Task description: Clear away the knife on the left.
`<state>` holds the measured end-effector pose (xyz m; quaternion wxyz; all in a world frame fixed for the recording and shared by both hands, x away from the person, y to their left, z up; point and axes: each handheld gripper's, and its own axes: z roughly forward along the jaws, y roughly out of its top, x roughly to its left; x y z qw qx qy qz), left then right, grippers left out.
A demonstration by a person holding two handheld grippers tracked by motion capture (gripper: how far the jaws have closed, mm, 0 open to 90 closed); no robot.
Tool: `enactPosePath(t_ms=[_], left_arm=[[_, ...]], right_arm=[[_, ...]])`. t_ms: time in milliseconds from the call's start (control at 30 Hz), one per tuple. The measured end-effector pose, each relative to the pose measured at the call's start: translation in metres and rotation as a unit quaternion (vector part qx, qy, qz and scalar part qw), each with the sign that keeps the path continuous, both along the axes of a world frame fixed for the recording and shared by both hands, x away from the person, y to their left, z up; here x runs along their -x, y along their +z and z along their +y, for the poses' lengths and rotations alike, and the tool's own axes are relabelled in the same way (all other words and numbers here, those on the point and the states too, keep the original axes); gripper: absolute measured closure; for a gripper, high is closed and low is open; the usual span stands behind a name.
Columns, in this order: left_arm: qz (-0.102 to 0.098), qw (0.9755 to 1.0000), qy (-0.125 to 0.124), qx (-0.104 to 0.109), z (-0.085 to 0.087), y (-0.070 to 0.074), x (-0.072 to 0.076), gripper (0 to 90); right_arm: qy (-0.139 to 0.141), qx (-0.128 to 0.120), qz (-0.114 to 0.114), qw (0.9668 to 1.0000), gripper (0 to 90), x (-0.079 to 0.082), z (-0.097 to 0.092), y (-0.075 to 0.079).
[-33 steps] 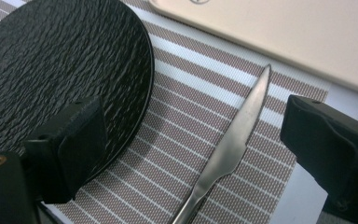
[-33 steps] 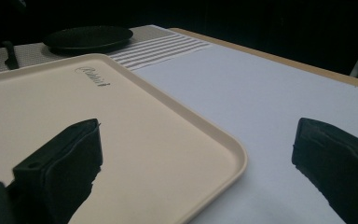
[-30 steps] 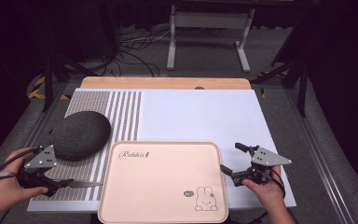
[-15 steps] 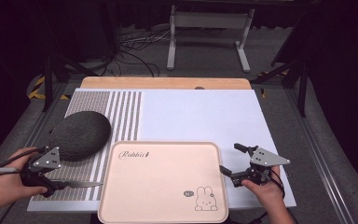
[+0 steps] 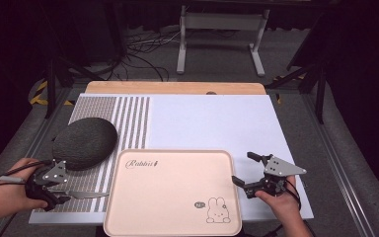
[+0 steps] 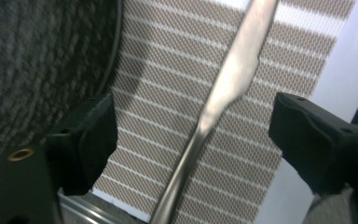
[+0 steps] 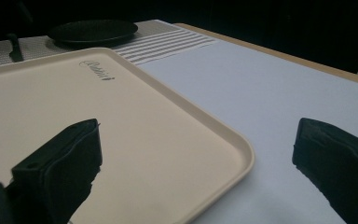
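A metal table knife (image 5: 88, 194) (image 6: 233, 79) lies on the brown-striped mat (image 5: 128, 123). My left gripper (image 5: 64, 191) (image 6: 193, 112) stands over its handle end. The jaws have just been closing, with the knife between them, and both pads still stand clear of it, so the gripper is open. A beige tray (image 5: 172, 197) (image 7: 135, 121) with a rabbit picture lies at the front centre. My right gripper (image 5: 243, 168) (image 7: 196, 140) is open at the tray's right edge, with one jaw above the tray and the other above the white mat (image 7: 270, 93).
A dark round plate (image 5: 85, 142) (image 6: 32, 56) (image 7: 92, 31) sits on the striped mat just behind my left gripper. The white mat (image 5: 212, 123) stretches behind the tray. A wooden table edge (image 5: 177, 88) lies at the back, with cables and a stand on the floor beyond.
My left gripper has edged slightly to the right along the knife. The right gripper, the tray and the plate have stayed where they were.
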<state>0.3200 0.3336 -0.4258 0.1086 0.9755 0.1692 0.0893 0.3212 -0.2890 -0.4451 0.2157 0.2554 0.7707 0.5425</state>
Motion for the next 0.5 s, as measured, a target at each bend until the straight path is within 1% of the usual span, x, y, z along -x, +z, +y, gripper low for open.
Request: enactPosePath(t_ms=[33,100,133,167,200,233,267,300,333,367,433,467,500], left_arm=[[0.000,1.0000,0.000,0.000,0.000,0.000,0.000,20.3],[0.013,0.9999,0.001,0.000,0.001,-0.004,-0.001,21.8],[0.018,0.9998,-0.008,0.002,0.001,-0.005,-0.002,21.8],[0.024,0.9996,-0.012,-0.003,0.001,-0.007,-0.003,24.1],[0.025,0.9995,-0.017,-0.004,0.000,-0.008,-0.004,26.1],[0.026,0.9993,-0.025,-0.007,0.000,-0.009,-0.005,26.4],[0.028,0.9991,-0.030,-0.012,0.000,-0.010,-0.007,28.9],[0.039,0.9984,-0.036,-0.019,-0.001,-0.011,-0.010,31.2],[0.039,0.9984,-0.036,-0.019,-0.001,-0.011,-0.010,33.4],[0.043,0.9981,-0.038,-0.023,-0.001,-0.012,-0.011,33.4],[0.051,0.9972,-0.042,-0.034,-0.001,-0.013,-0.014,36.1],[0.055,0.9967,-0.044,-0.040,-0.001,-0.013,-0.016,38.9],[0.056,0.9964,-0.044,-0.045,-0.001,-0.013,-0.017,40.7]], right_arm=[[0.000,0.000,0.000,1.0000,2.3,0.000,0.000,0.000],[0.001,0.000,0.000,1.0000,2.3,0.000,0.000,0.000],[0.001,0.000,0.000,1.0000,2.3,0.000,0.000,0.000],[0.002,0.000,0.000,1.0000,2.3,0.000,0.000,0.000],[0.003,0.000,0.000,1.0000,2.3,0.000,0.001,0.000],[0.003,0.000,0.000,1.0000,2.2,0.000,0.001,0.000],[0.003,0.000,-0.002,1.0000,2.0,0.000,0.001,0.000],[0.003,0.001,-0.003,1.0000,2.0,0.000,0.001,-0.001],[0.005,0.001,-0.003,1.0000,2.0,0.001,0.002,-0.001],[0.005,0.001,-0.003,1.0000,2.0,0.001,0.002,-0.001],[0.005,0.002,-0.002,1.0000,2.0,0.001,0.002,-0.001],[0.006,0.003,-0.002,1.0000,2.0,0.001,0.002,-0.001],[0.007,0.003,-0.002,1.0000,2.0,0.001,0.002,-0.001]])
